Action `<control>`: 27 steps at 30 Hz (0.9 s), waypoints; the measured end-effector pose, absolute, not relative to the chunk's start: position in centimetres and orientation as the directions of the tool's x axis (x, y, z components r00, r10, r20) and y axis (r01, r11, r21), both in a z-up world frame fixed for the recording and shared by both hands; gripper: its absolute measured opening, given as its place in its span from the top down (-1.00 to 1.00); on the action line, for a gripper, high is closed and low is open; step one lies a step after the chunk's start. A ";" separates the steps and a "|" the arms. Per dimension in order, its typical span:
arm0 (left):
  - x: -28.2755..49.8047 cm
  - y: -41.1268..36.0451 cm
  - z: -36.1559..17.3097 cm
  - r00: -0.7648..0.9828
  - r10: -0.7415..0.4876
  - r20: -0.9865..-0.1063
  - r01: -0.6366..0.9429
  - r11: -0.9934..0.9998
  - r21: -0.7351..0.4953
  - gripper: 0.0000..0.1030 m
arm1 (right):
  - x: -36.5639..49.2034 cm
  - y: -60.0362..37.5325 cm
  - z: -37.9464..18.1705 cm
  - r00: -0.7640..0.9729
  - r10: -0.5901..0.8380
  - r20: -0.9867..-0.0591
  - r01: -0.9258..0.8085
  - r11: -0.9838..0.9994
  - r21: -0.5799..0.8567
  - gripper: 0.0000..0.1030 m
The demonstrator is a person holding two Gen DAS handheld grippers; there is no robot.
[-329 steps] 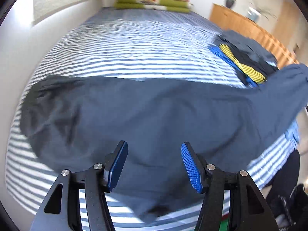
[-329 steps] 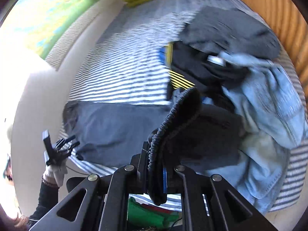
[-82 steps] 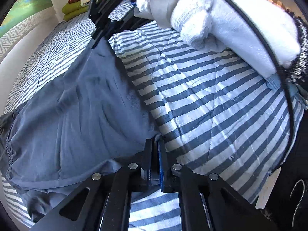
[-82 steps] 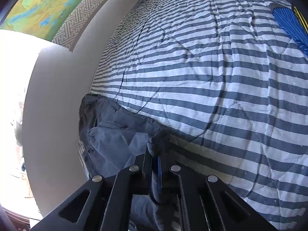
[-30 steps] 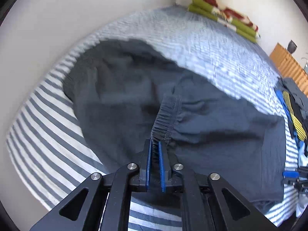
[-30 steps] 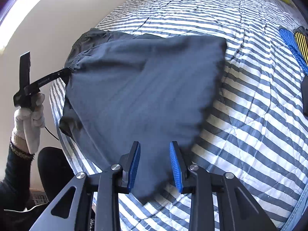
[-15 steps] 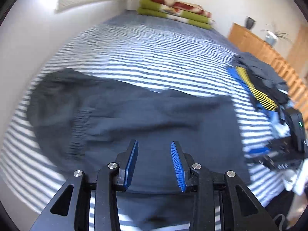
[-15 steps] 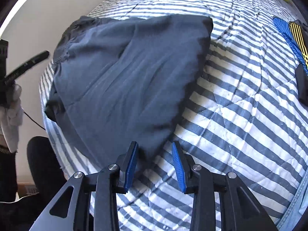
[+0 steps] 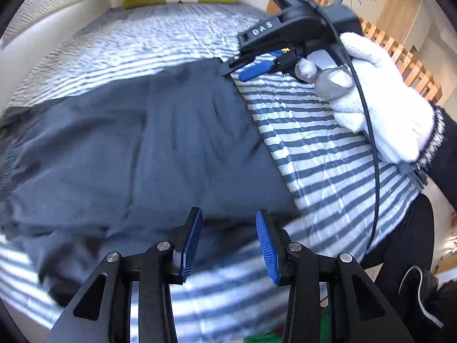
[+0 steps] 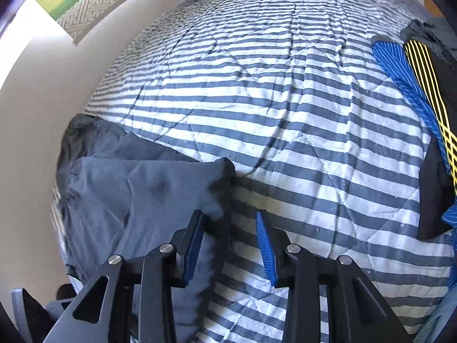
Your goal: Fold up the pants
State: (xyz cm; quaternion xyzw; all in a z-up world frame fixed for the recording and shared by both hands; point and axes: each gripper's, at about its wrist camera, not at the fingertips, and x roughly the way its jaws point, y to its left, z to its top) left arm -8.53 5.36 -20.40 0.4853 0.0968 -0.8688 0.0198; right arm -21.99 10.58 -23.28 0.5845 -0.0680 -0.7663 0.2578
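The pants lie folded over on the bed, near its front edge, with the doubled layers flat. The left tool hovers open and empty over the near corner of the fold. The right tool, held in a gloved hand, is also open at the far corner, seemingly placed so both can take the fold's end for another fold.
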 end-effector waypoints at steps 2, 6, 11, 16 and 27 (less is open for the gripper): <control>-6.6 4.6 -20.3 -0.522 0.032 -0.852 0.159 -0.978 -0.134 0.18 | -22.0 11.5 -23.0 -0.174 -0.523 -0.834 0.301 -0.835 0.461 0.21; -7.3 3.1 -22.5 -0.466 0.058 -0.883 0.187 -0.969 -0.163 0.18 | -21.2 10.6 -23.6 -0.132 -0.561 -0.817 0.307 -0.807 0.504 0.21; -9.3 3.5 -24.2 -0.488 0.125 -0.864 0.162 -0.960 -0.230 0.12 | -16.4 10.4 -23.2 -0.102 -0.562 -0.821 0.365 -0.789 0.495 0.21; -9.9 4.9 -25.2 -0.524 0.210 -0.826 0.105 -0.946 -0.307 -0.04 | -9.6 9.3 -22.1 -0.047 -0.555 -0.831 0.489 -0.738 0.465 0.21; -10.8 0.3 -21.4 -0.633 0.294 -0.716 0.122 -0.875 -0.468 -0.06 | -5.8 10.0 -22.8 -0.084 -0.493 -0.866 0.518 -0.764 0.385 0.21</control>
